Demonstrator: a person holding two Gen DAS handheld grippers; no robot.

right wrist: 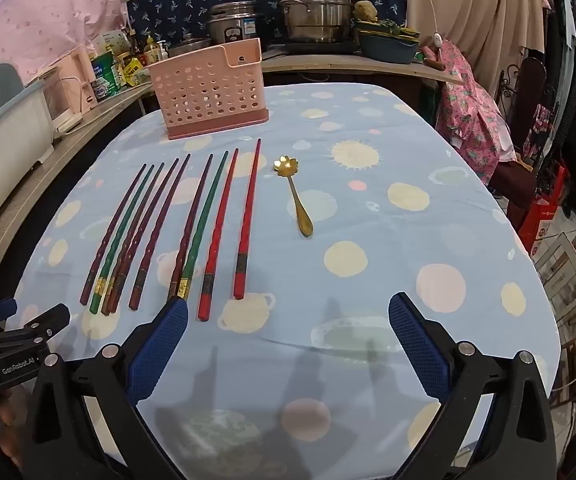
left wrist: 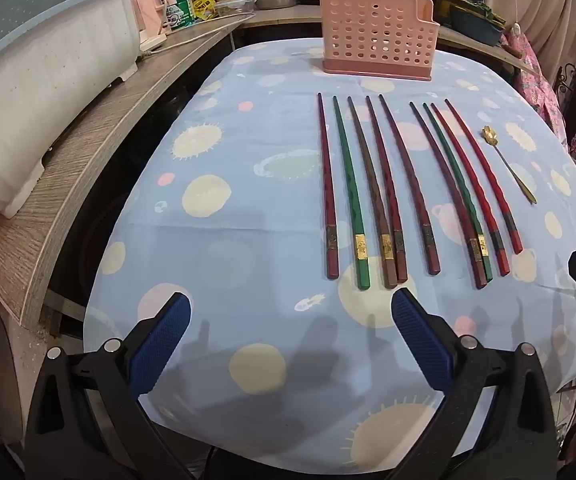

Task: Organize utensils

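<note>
Several red, green and brown chopsticks (left wrist: 392, 196) lie side by side on the blue patterned tablecloth (left wrist: 224, 240); they also show in the right wrist view (right wrist: 180, 236). A gold flower-bowl spoon (left wrist: 509, 164) lies to their right, also in the right wrist view (right wrist: 297, 196). A pink perforated utensil holder (left wrist: 376, 44) stands upright at the table's far side, also in the right wrist view (right wrist: 208, 88). My left gripper (left wrist: 290, 312) is open and empty, near the chopsticks' thick ends. My right gripper (right wrist: 288, 314) is open and empty, before the red chopsticks and the spoon.
A wooden counter (left wrist: 68, 184) with a white dish rack (left wrist: 40, 92) runs along the left. Pots (right wrist: 316, 8), bottles and a blue tub (right wrist: 388, 48) stand on the counter behind the table. Clothes and crates crowd the right side (right wrist: 548, 200).
</note>
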